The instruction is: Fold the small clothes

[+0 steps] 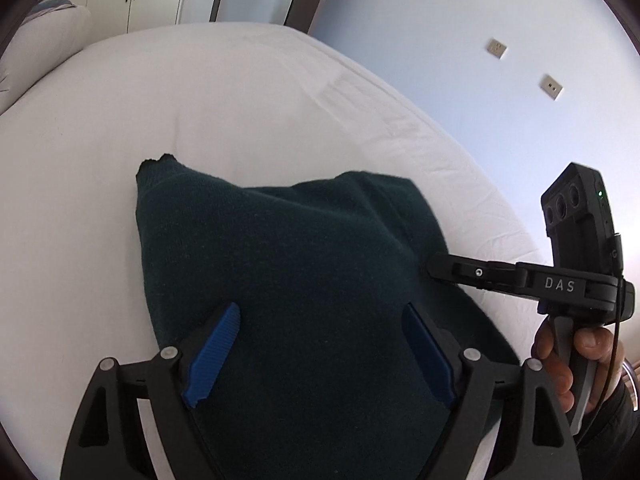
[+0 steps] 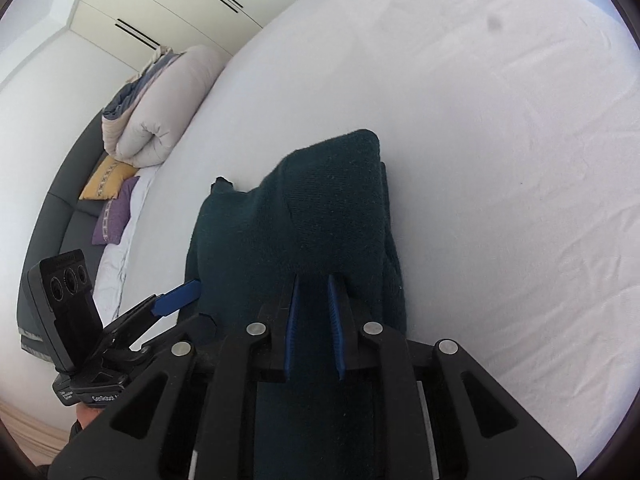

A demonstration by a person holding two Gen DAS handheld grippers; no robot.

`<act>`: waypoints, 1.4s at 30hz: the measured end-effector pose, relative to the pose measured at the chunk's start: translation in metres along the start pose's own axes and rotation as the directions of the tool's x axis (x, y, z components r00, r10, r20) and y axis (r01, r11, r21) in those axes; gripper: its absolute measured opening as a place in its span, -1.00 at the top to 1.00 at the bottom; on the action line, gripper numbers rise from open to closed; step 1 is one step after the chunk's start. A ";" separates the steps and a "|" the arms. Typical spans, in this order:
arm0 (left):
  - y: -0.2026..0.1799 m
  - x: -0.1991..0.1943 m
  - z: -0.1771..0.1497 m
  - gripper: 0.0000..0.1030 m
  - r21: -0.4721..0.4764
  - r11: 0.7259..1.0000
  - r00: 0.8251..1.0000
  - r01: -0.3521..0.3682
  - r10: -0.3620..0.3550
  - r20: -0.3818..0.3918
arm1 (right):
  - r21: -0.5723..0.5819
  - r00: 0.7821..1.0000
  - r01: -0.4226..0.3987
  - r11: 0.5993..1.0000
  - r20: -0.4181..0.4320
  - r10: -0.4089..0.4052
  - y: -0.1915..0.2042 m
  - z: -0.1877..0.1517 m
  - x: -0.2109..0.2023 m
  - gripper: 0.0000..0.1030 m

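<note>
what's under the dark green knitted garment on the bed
The dark green knitted garment lies on the white bed sheet, which shows all round it. Whatever sits directly beneath its folded layers is covered and cannot be seen.

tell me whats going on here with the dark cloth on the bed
A person is folding a dark green knit garment on a white bed, with a handheld gripper in each hand. The left gripper stands wide open over the garment, pads clear of it. The right gripper has its jaws narrow, at the garment's right edge, with a fold of cloth bunched just ahead of them; whether it pinches the cloth is unclear.
</note>
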State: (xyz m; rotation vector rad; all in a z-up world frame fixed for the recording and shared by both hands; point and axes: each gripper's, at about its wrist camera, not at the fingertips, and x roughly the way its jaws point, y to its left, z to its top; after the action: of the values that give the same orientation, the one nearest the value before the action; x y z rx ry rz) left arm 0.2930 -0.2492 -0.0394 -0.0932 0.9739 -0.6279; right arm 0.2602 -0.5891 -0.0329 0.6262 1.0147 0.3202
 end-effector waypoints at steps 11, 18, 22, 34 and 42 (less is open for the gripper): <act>0.067 0.000 -0.018 -0.82 -0.269 0.963 0.998 0.035 -0.050 -0.049 | -0.043 0.995 0.085 0.995 -0.040 -0.087 -0.002 -0.005 -0.029 -0.51; 0.053 0.030 -0.018 -0.57 -0.302 0.953 0.990 0.039 -0.079 -0.120 | 0.002 0.990 0.066 0.998 -0.124 -0.066 -0.014 -0.010 0.025 0.06; 0.050 0.030 -0.010 -0.24 -0.297 0.955 0.987 0.015 -0.062 -0.149 | -0.042 0.981 0.130 0.991 -0.139 -0.134 -0.001 -0.009 0.038 0.41; 0.007 -0.099 -0.035 0.16 -0.122 0.987 0.993 -0.101 0.093 -0.067 | -0.347 0.941 0.336 0.876 0.092 -0.324 0.140 -0.076 -0.022 0.61; 0.009 -0.204 -0.101 0.16 -0.070 0.989 0.990 -0.134 0.129 -0.062 | -0.414 0.971 0.237 0.879 0.075 -0.227 0.212 -0.169 -0.054 0.61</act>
State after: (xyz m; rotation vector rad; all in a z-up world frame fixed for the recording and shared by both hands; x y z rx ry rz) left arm 0.1350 -0.1125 0.0508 -0.0756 1.0504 -0.4757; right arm 0.0949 -0.3946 0.0724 0.1133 0.9475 0.3060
